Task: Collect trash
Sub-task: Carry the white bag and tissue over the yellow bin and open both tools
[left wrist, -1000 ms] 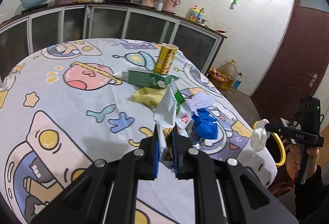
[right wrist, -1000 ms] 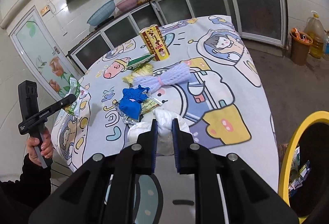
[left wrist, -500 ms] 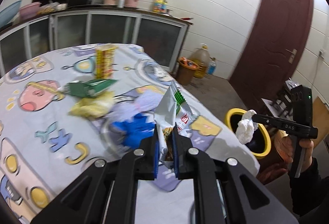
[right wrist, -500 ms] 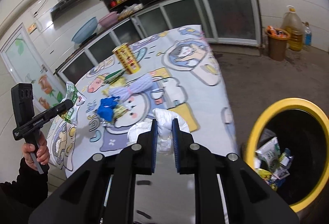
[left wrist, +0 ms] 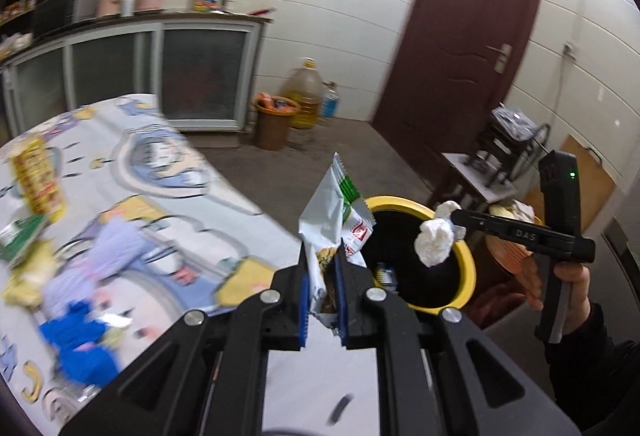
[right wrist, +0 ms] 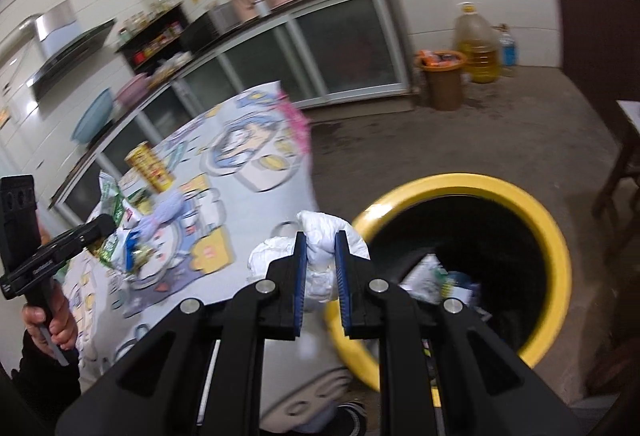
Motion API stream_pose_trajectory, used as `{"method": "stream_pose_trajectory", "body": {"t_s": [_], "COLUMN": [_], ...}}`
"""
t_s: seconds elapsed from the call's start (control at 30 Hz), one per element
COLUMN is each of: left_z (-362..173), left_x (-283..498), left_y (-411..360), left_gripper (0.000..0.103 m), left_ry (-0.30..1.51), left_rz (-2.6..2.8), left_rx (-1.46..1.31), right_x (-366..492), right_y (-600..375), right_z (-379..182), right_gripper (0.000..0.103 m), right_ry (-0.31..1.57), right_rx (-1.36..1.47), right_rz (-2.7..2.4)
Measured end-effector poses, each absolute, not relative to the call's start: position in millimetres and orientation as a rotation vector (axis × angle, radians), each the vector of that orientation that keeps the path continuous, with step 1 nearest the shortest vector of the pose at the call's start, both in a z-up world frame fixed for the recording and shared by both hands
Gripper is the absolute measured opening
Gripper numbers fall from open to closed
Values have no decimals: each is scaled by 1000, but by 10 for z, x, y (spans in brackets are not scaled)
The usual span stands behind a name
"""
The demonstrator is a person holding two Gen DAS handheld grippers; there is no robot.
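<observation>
My left gripper [left wrist: 322,268] is shut on a white and green snack wrapper [left wrist: 334,211], held in the air at the table's edge, beside the yellow-rimmed black bin [left wrist: 464,260]. My right gripper [right wrist: 321,256] is shut on a crumpled white tissue [right wrist: 320,236] and holds it at the near left rim of the bin [right wrist: 556,236]. In the left wrist view the tissue [left wrist: 434,242] hangs over the bin's opening. Wrappers lie inside the bin [right wrist: 432,276].
On the cartoon tablecloth [left wrist: 168,179] lie a blue wad [left wrist: 78,344], a purple foam net [left wrist: 108,248], yellow paper [left wrist: 24,276], a green carton [left wrist: 20,236] and a yellow box [left wrist: 38,175]. A brown bin [left wrist: 276,119] and an oil jug [left wrist: 306,91] stand by the cabinets. A stool [left wrist: 480,171] stands behind the yellow bin.
Both grippers have swung right, away from the table toward the yellow bin, each still holding its piece. The tissue now hangs over the bin's opening.
</observation>
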State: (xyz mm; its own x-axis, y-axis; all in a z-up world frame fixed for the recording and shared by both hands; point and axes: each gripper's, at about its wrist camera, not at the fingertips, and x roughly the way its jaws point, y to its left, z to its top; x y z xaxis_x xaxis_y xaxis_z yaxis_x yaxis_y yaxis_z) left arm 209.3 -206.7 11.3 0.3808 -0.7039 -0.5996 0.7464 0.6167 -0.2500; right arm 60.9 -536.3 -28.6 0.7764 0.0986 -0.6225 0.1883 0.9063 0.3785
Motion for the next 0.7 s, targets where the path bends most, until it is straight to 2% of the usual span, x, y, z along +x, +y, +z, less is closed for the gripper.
{"method": "stream_pose_trajectory", "body": {"t_s": [0.43, 0.7], "left_z": [-299, -527], "left_x": [2099, 2029], "left_y": [-3404, -3933], "left_gripper": [9, 10], "left_ry": [822, 846], "left_rz": [-1060, -1090], "left_rx": [136, 183], "right_x": [414, 393], "right_y": [-5978, -6213], "right_z": [-747, -1045], "right_gripper": [14, 14], "right_ry": [720, 771], "right_rx": [473, 523], "right_rz": [-257, -314]}}
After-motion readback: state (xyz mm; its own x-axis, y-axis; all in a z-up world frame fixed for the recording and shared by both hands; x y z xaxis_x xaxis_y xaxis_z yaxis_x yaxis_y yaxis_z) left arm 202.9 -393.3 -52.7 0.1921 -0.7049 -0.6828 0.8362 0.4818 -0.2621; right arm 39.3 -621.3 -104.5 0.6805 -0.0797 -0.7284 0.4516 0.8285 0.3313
